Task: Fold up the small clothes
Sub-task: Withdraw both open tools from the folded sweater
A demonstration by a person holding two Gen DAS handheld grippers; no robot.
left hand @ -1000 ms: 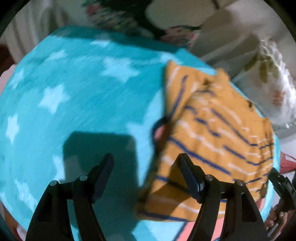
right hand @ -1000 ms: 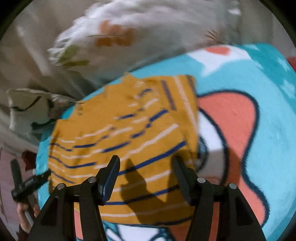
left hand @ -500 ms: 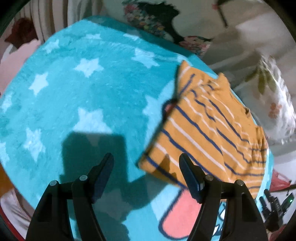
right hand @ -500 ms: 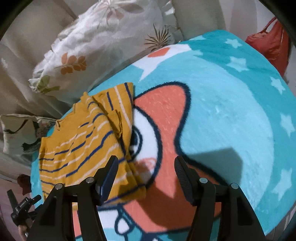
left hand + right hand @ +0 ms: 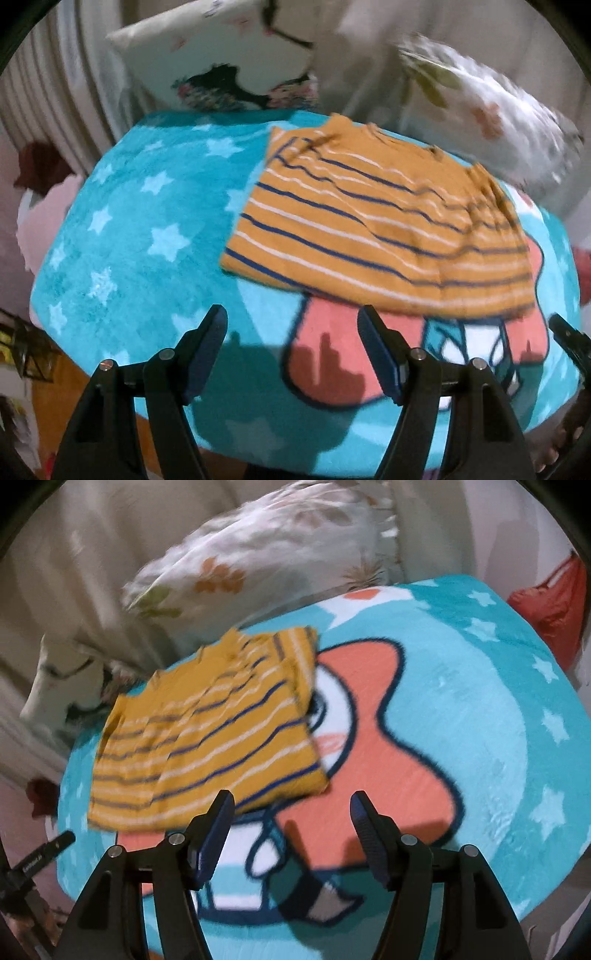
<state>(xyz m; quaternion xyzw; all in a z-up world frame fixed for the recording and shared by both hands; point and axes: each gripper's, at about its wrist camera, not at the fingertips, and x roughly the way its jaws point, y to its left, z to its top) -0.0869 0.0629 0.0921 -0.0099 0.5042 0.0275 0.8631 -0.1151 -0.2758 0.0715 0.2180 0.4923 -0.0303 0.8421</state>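
Observation:
A small orange shirt with blue and white stripes [image 5: 384,229] lies folded flat on a turquoise star-patterned blanket [image 5: 140,229]. It also shows in the right wrist view [image 5: 210,731] at the left of the blanket [image 5: 480,686]. My left gripper [image 5: 291,347] is open and empty, held back from the shirt's near edge. My right gripper [image 5: 291,823] is open and empty, just in front of the shirt's near right corner. Neither gripper touches the cloth.
A floral pillow [image 5: 491,114] and a patterned cushion [image 5: 229,62] lie behind the blanket. The pillow also shows in the right wrist view [image 5: 266,557]. A red bag [image 5: 554,602] sits at the far right. The blanket's front edge drops off near both grippers.
Both grippers have pulled back and away from the shirt, staying open. The shirt now lies flat and farther ahead in both views.

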